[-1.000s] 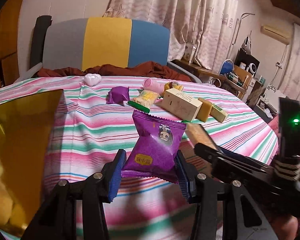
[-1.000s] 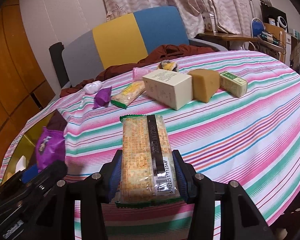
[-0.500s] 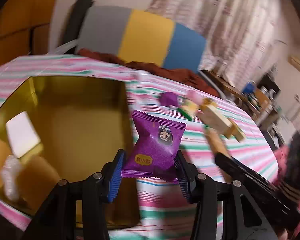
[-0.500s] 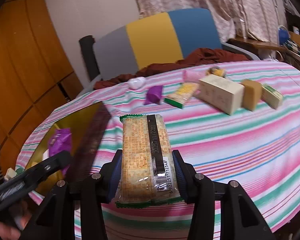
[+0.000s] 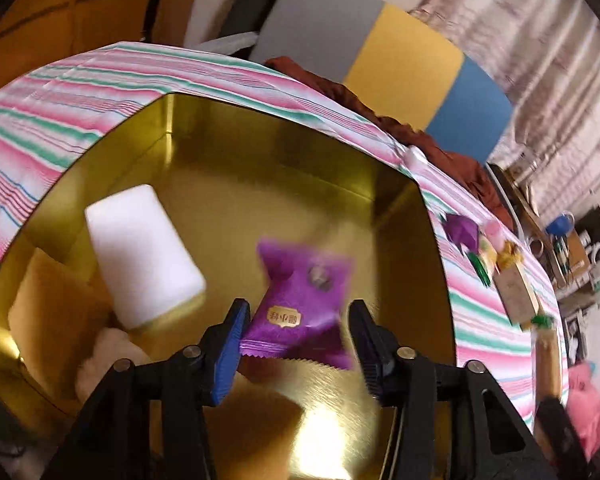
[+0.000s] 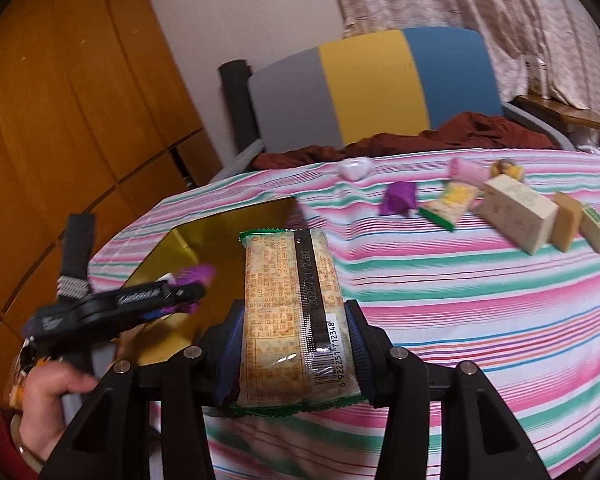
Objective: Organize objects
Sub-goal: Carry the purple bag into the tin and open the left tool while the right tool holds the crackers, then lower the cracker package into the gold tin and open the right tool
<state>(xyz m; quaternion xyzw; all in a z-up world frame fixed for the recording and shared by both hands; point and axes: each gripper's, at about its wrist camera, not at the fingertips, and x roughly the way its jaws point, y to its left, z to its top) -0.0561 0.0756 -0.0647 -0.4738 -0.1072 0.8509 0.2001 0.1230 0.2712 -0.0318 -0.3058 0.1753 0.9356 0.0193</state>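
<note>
Warm, dim indoor light. Bright glare on the gold tray floor. Motion blur on the purple packet above it. Strong fisheye bending, dark corners.

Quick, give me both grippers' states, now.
Left gripper: jaws have just been opening over the gold tin; purple packet between them, released.
Right gripper: shut on the cracker pack.

I am tilting my left gripper steeply downward, and its jaws have just been opening, so the purple packet between them is hanging loose, clear of the right-side pad. My right gripper is pointing gently downward, clamping a cracker pack on both sides. My left hand is gripping the left gripper's handle.
</note>
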